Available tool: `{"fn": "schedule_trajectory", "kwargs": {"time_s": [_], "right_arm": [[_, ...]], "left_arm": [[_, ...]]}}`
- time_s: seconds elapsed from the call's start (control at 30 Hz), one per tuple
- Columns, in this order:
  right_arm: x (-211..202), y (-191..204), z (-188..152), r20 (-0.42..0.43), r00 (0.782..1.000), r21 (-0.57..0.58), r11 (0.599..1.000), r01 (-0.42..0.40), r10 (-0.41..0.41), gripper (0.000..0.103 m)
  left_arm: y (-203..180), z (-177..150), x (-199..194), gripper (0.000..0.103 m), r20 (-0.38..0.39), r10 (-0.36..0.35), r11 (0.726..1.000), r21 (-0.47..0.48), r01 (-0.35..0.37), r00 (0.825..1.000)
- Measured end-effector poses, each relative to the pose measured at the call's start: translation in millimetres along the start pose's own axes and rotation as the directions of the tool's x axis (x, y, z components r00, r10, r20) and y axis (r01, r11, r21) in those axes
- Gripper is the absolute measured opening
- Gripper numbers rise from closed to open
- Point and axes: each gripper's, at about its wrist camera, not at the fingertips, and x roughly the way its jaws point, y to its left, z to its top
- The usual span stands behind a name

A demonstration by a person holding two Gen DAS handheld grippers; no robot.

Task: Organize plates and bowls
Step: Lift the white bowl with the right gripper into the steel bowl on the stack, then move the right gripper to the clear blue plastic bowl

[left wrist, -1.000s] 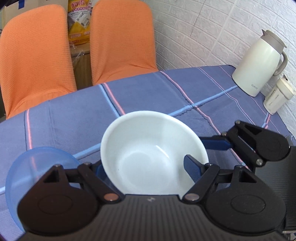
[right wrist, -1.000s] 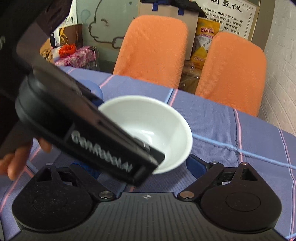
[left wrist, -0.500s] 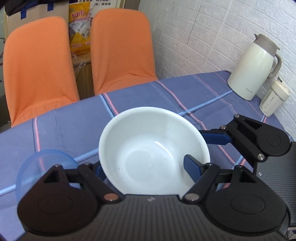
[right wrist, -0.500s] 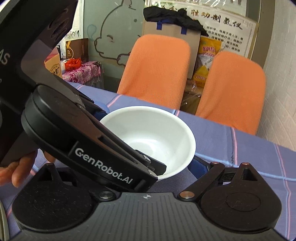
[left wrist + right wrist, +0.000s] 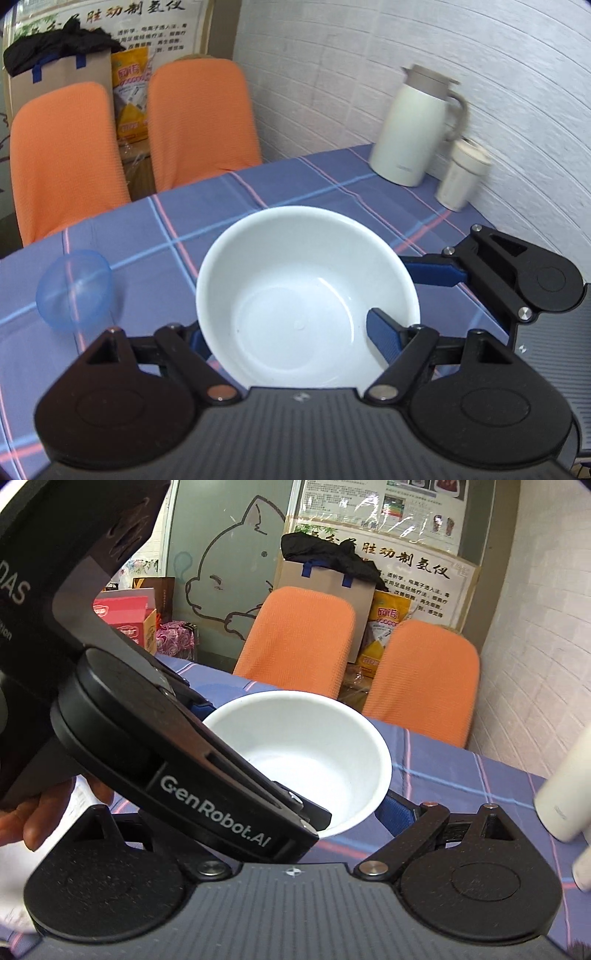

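A white bowl (image 5: 295,295) (image 5: 314,760) hangs tilted above the blue checked tablecloth (image 5: 295,184), off the table. My left gripper (image 5: 290,338) has its jaws wide apart. Its right pad (image 5: 384,336) is inside the bowl, and its left pad (image 5: 195,339) is outside, behind the left wall. My right gripper (image 5: 291,823) comes in from the right. One blue pad (image 5: 432,274) (image 5: 395,812) touches the bowl's outer wall. Its other finger is hidden by the left gripper's housing (image 5: 184,760). A clear blue bowl (image 5: 74,291) sits on the cloth at the left.
A cream thermos jug (image 5: 410,125) and a small lidded cup (image 5: 461,173) stand at the far right by the white brick wall. Two orange chairs (image 5: 203,118) (image 5: 62,155) stand behind the table. A person's hand (image 5: 48,812) holds the left gripper.
Both grippers and the white bowl have risen away from the table together and swung right. The blue bowl stayed on the cloth and looks farther off. The jug has entered the right wrist view.
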Motion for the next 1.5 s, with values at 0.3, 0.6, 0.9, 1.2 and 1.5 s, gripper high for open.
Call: {"fn": "schedule_trajectory", "kwargs": {"time_s": [0.3, 0.6, 0.9, 1.2, 1.5], "right_arm": [[-56.2, 44.5, -61.6, -0.056, 0.998, 0.087, 0.996, 0.022, -0.017, 0.084], [-45.8, 39.0, -82.7, -0.075, 0.997, 0.162, 0.987, -0.009, 0.022, 0.083], [-51.2, 41.4, -102.4, -0.101, 0.995, 0.181, 0.983, 0.004, 0.014, 0.083], [-75.2, 36.9, -117.7, -0.099, 0.995, 0.202, 0.979, 0.041, -0.021, 0.083], [-77.9, 19.1, -107.5, 0.016, 0.999, 0.319, 0.947, 0.044, -0.052, 0.084]], "left_arm": [[-69.7, -74.8, -8.3, 0.08, -0.038, -0.048, 0.999, -0.001, 0.048, 0.998], [-76.9, -95.2, 10.3, 0.081, -0.045, -0.012, 1.0, -0.01, 0.011, 0.999], [-68.7, -101.5, 16.3, 0.097, -0.044, 0.007, 1.0, -0.029, -0.008, 0.999], [-78.1, -100.5, -10.6, 0.101, 0.01, 0.021, 1.0, 0.011, -0.021, 1.0], [-65.4, -102.3, -42.6, 0.101, 0.095, 0.06, 0.998, -0.035, -0.057, 0.994]]}}
